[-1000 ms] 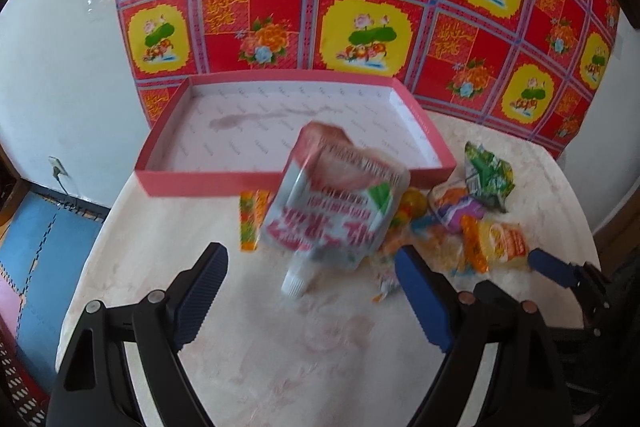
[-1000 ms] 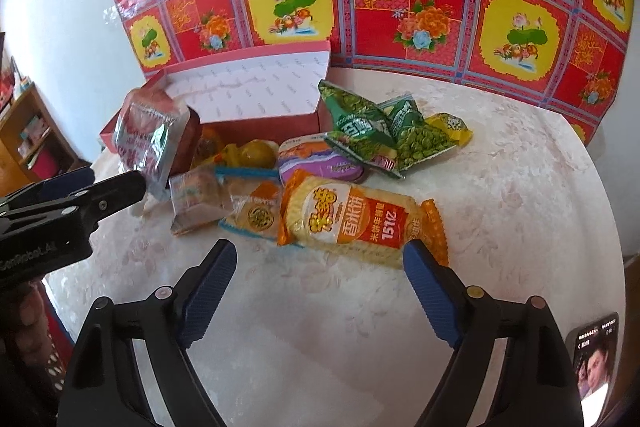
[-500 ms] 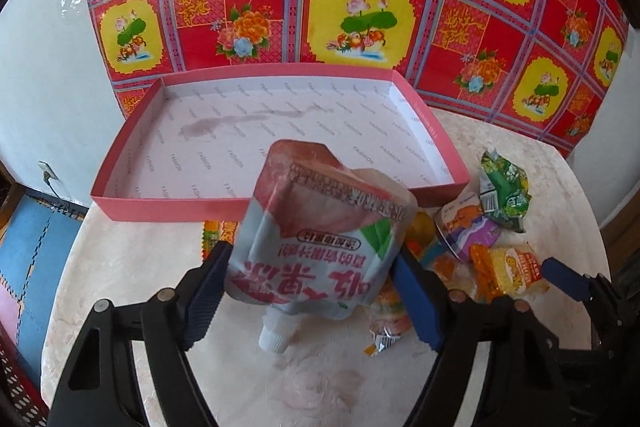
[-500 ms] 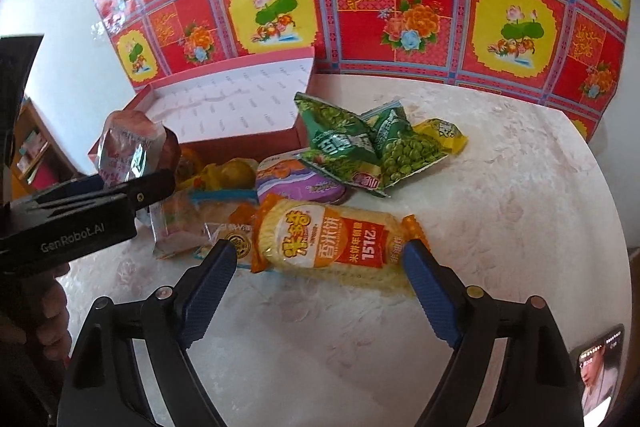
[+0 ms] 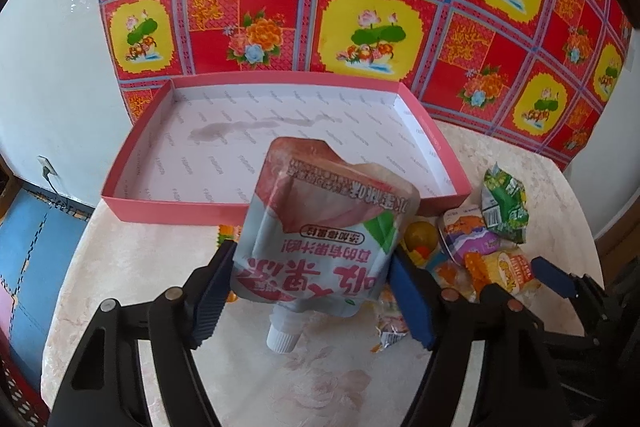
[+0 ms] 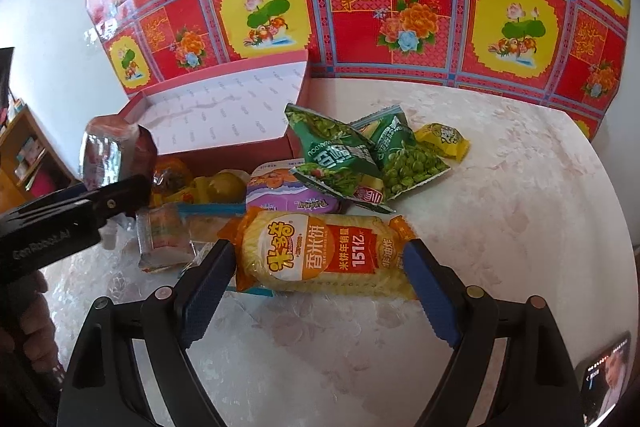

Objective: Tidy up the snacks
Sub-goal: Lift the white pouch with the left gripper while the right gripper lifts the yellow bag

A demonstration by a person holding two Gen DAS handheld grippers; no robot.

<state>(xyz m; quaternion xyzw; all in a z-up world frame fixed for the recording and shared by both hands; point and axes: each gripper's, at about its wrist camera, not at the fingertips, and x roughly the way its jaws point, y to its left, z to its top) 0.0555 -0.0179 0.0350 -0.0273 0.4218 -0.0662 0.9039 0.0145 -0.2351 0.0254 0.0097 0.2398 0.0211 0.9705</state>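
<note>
A white and pink spouted drink pouch (image 5: pixel 320 227) hangs cap-down between the blue pads of my left gripper (image 5: pixel 312 251). Its jaws are closing and press on the pouch's sides. In the right wrist view the pouch (image 6: pixel 108 155) is up off the table, just in front of the pink box (image 6: pixel 240 151). That shallow box (image 5: pixel 180 203) is empty, with a stain on its white floor. My right gripper (image 6: pixel 320 247) stands open around a yellow and orange rice cracker pack (image 6: pixel 328 267) that lies on the table, one pad near each end.
Behind the cracker pack lie two green pea bags (image 6: pixel 360 155), a yellow candy (image 6: pixel 440 143), a purple jelly cup (image 6: pixel 292 195) and a clear wrapped snack (image 6: pixel 164 239). A phone (image 6: pixel 604 375) lies at the table's near right edge. A red patterned cloth covers the wall behind.
The left jaws came in around the pouch, gripped it and raised it off the table. The right gripper moved forward until the cracker pack lay between its fingers.
</note>
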